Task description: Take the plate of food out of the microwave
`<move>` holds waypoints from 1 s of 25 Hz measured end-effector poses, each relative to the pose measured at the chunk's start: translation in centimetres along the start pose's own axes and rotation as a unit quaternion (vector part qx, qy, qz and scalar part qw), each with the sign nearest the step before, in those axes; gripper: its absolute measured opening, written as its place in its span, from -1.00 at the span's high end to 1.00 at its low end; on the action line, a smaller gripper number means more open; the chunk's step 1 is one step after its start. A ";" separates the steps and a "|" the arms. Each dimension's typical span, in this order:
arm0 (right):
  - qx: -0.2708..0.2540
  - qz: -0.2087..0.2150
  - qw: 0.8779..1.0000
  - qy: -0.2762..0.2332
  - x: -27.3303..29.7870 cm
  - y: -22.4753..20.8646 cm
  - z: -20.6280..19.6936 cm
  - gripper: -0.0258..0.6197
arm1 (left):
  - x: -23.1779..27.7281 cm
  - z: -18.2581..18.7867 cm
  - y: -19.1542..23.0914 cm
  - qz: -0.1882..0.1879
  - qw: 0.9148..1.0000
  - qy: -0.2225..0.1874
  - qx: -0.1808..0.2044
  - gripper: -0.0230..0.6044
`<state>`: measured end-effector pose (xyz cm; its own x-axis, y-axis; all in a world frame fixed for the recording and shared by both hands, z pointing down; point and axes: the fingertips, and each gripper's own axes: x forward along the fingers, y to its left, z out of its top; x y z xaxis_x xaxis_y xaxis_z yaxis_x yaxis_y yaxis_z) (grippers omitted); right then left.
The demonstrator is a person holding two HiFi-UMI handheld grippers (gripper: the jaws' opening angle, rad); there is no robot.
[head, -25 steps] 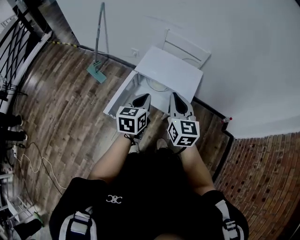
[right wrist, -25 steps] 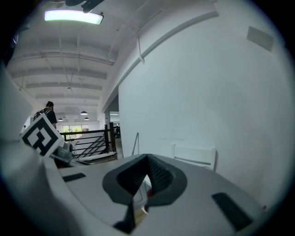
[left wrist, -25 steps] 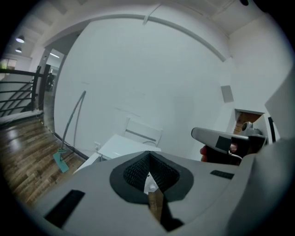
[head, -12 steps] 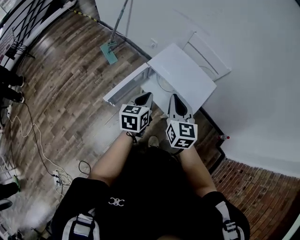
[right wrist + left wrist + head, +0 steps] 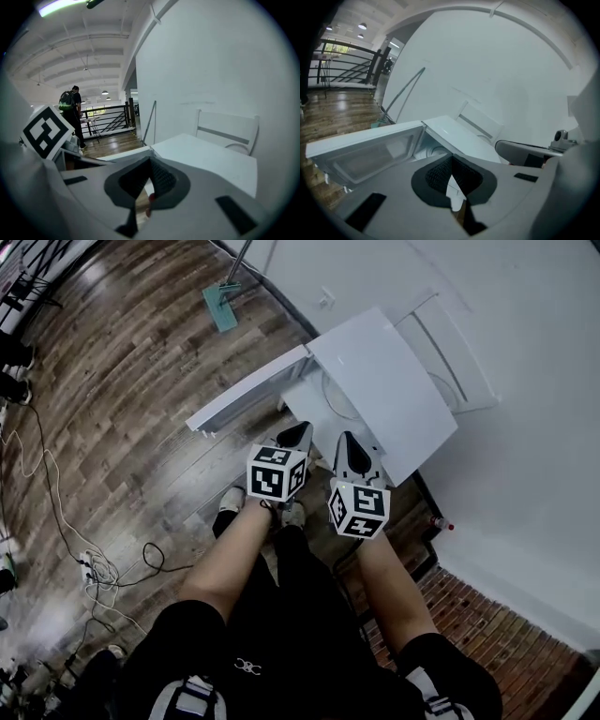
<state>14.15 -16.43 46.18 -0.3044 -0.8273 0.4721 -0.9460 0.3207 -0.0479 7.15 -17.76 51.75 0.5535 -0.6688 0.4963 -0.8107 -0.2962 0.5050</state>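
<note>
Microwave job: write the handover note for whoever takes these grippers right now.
Left gripper: shut, empty.
Right gripper: shut, empty.
Both are just in front of the microwave, not inside it.
Its door is already open, swung to the left.
Inside, a round white rim shows, probably the plate; the food cannot be made out.
Done: door open.
Left: open the grippers, reach in, grip the plate, bring it out level.
</note>
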 end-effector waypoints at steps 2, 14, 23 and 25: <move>-0.001 0.001 1.000 0.011 1.8 -0.5 -2.3 0.90 | 2.5 -1.6 1.4 0.002 1.000 0.003 -0.010 0.95; -0.033 -0.015 0.996 0.079 6.1 -3.2 -15.6 0.90 | 15.5 -11.0 6.7 -0.035 0.996 0.030 -0.074 0.96; -0.025 -0.021 0.992 0.119 4.8 -5.6 -20.1 0.90 | 22.0 -12.1 8.1 -0.062 0.983 0.005 -0.170 0.27; -0.027 -0.017 0.992 0.121 4.6 -5.4 -20.4 0.90 | 23.1 -12.5 7.7 -0.061 0.982 0.015 -0.175 0.27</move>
<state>20.17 -12.58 66.57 -0.2307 -0.7057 0.6699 -0.9459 0.3241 0.0157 16.07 -26.97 75.99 0.6519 -0.6215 0.4345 -0.6252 -0.1162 0.7717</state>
